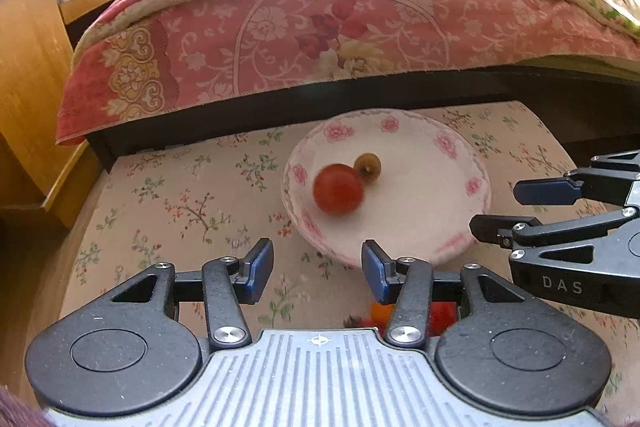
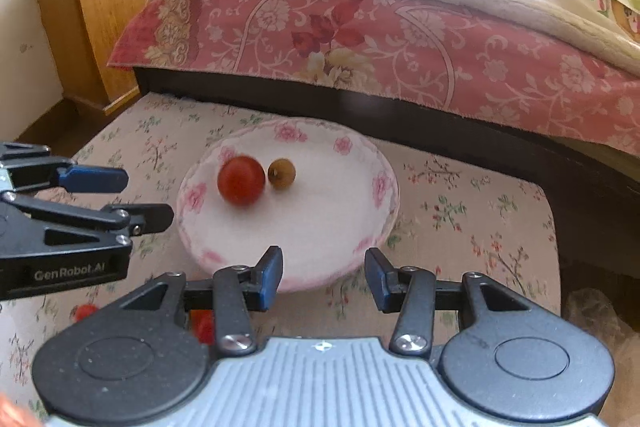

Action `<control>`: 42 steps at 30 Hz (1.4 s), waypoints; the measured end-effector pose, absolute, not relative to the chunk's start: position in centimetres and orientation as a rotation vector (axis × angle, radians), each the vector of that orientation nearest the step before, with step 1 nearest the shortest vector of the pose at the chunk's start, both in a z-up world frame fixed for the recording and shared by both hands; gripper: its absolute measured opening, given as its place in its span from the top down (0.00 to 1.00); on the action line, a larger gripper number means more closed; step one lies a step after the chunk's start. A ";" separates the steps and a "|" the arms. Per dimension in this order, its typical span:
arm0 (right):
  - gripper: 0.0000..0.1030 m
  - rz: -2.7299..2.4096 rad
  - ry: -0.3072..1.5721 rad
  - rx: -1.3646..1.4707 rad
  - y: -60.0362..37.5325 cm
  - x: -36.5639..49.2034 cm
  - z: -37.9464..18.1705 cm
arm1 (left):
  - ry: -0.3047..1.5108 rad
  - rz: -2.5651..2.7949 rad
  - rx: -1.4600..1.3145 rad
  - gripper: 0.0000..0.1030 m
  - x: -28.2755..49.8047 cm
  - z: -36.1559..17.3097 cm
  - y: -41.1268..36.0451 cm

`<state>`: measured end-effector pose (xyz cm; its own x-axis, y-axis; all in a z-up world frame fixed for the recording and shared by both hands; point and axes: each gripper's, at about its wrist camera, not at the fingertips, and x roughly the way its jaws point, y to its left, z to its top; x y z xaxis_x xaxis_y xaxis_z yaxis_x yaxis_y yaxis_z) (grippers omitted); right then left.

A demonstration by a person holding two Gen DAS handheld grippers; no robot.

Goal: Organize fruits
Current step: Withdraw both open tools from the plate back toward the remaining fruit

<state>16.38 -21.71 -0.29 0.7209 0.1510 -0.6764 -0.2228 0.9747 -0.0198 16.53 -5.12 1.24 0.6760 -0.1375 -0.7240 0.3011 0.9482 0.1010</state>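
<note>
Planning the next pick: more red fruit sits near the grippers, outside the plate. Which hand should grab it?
Probably left. Both grippers are open and empty, and the red fruit shows just under the left gripper.

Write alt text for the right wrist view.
A red tomato and a small brown fruit sit side by side in a pink-flowered white plate on a floral cloth. Both the right gripper and left gripper are open and empty.
</note>
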 end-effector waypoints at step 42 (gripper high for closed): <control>0.54 0.158 0.804 -0.101 -18.3 6.9 -0.8 | 0.832 -0.263 0.200 0.41 7.8 1.3 -2.3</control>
<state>6.86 -18.29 -0.76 0.6827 0.1019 -0.7236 -0.1789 0.9834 -0.0302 7.80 -2.32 1.32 0.6437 -0.1514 -0.7501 0.3072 0.9489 0.0720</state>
